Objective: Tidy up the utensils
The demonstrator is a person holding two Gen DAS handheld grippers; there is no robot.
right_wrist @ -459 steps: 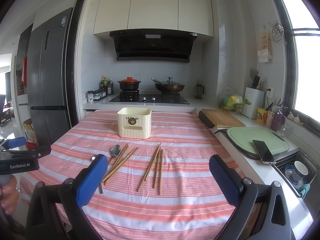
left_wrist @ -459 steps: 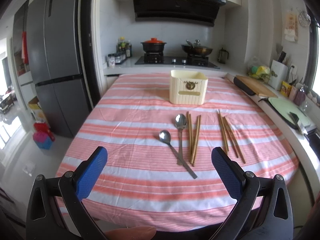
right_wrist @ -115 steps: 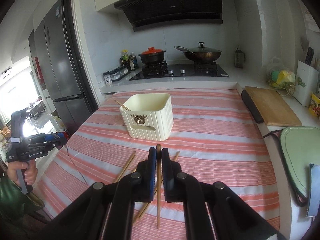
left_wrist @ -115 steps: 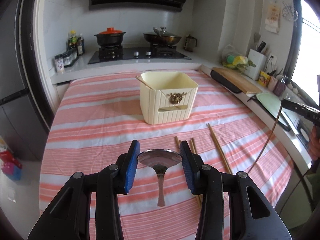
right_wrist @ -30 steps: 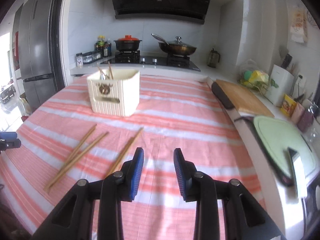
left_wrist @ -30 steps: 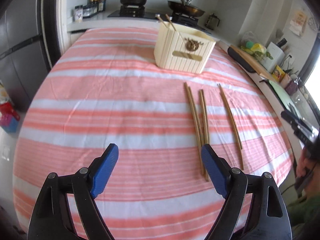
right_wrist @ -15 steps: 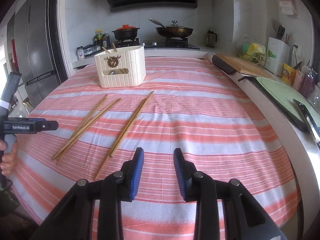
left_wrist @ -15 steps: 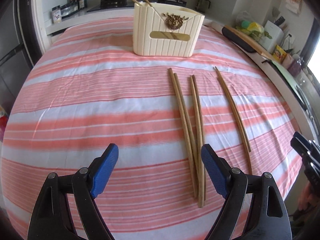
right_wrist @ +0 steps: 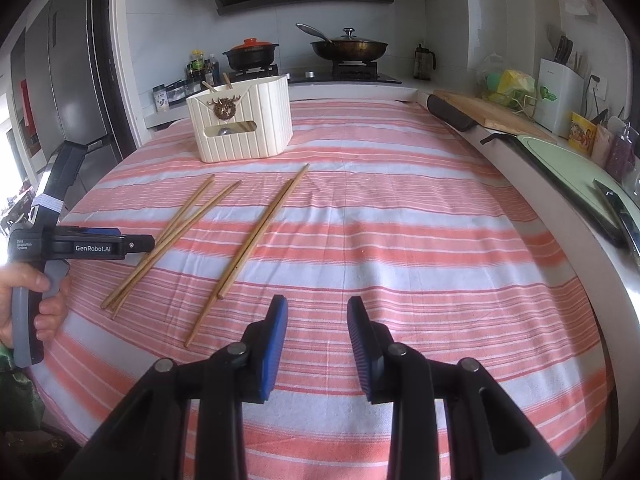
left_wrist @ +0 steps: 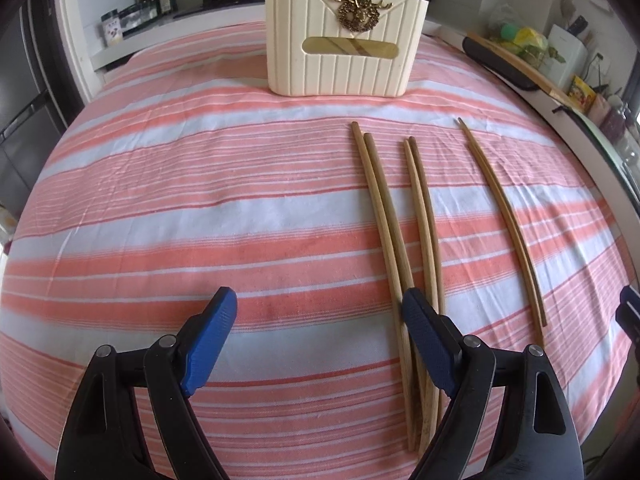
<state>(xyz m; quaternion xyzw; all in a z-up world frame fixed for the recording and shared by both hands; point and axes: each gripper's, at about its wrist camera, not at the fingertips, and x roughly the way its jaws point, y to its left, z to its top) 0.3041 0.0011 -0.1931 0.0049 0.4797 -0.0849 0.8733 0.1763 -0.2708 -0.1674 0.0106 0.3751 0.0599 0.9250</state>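
Chopsticks [left_wrist: 400,216], wooden, six loose: three pairs lying lengthwise on the striped tablecloth [left_wrist: 200,208] of the table, near ends toward the cameras. Cream holder [left_wrist: 346,38] upright behind them, two stick ends showing above its rim. Left tongs [left_wrist: 320,344]: spread wide, empty, low over the cloth, right finger over the two left pairs. Right tongs [right_wrist: 316,344]: parted a moderate gap, empty, just right of the rightmost pair [right_wrist: 256,240].

Six chopsticks [left_wrist: 420,216] lie on the cloth; one holder [left_wrist: 344,44] stands.
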